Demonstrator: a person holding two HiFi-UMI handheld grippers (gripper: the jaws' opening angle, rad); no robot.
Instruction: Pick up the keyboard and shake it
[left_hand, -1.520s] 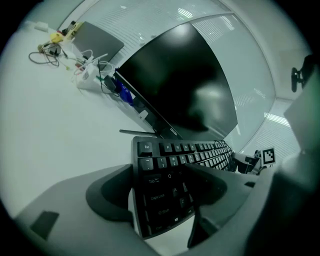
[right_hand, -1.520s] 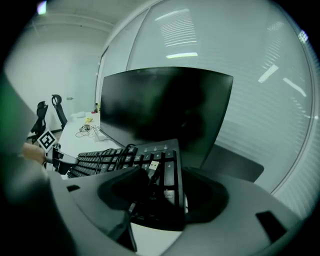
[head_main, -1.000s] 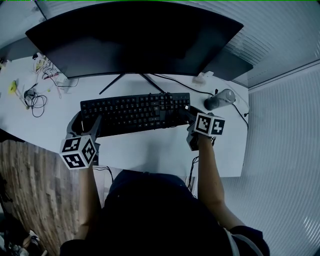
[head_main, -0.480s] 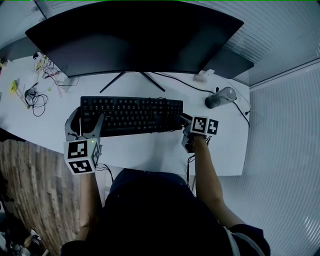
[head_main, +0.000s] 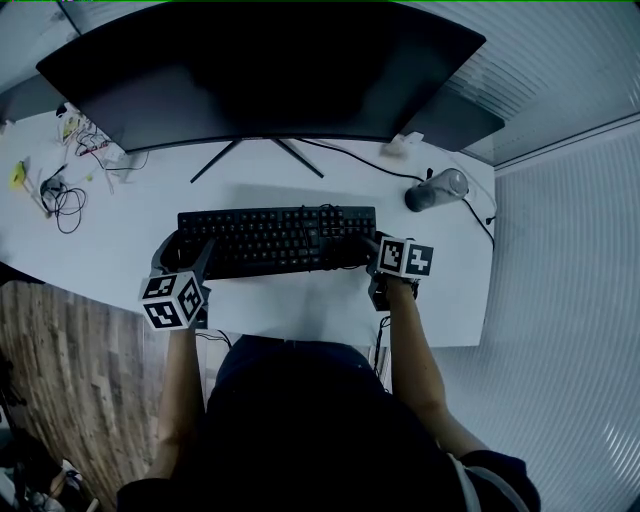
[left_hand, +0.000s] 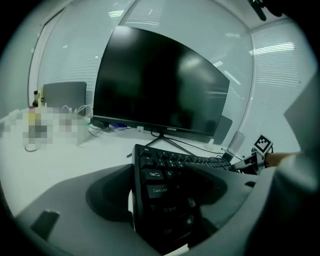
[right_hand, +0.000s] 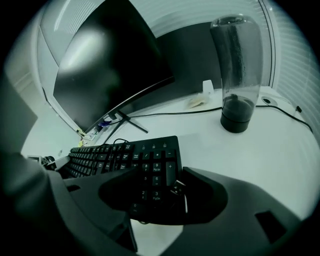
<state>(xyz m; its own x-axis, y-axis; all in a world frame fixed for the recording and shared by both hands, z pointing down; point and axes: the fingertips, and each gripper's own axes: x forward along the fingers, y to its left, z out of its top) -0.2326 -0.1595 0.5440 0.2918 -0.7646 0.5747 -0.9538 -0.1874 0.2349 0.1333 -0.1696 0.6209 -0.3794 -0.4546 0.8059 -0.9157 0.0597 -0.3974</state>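
Observation:
The black keyboard (head_main: 275, 240) hangs level a little above the white desk (head_main: 300, 310), in front of the monitor, held at both ends. My left gripper (head_main: 187, 262) is shut on its left end; in the left gripper view the Tab and Caps Lock keys (left_hand: 157, 182) sit between the jaws of the left gripper (left_hand: 165, 197). My right gripper (head_main: 368, 252) is shut on the number-pad end (right_hand: 152, 172), seen between the jaws of the right gripper (right_hand: 155, 195). A loose USB plug (right_hand: 178, 188) lies by the right jaw.
A wide curved monitor (head_main: 260, 70) on a forked stand fills the back of the desk. A dark bottle (head_main: 437, 190) stands at the right, with a cable running past it. Tangled wires (head_main: 60, 190) lie at the far left. The desk's front edge is just under my grippers.
The keyboard, held by both grippers throughout, swung left and levelled out from a slight tilt, then shifted back to the right.

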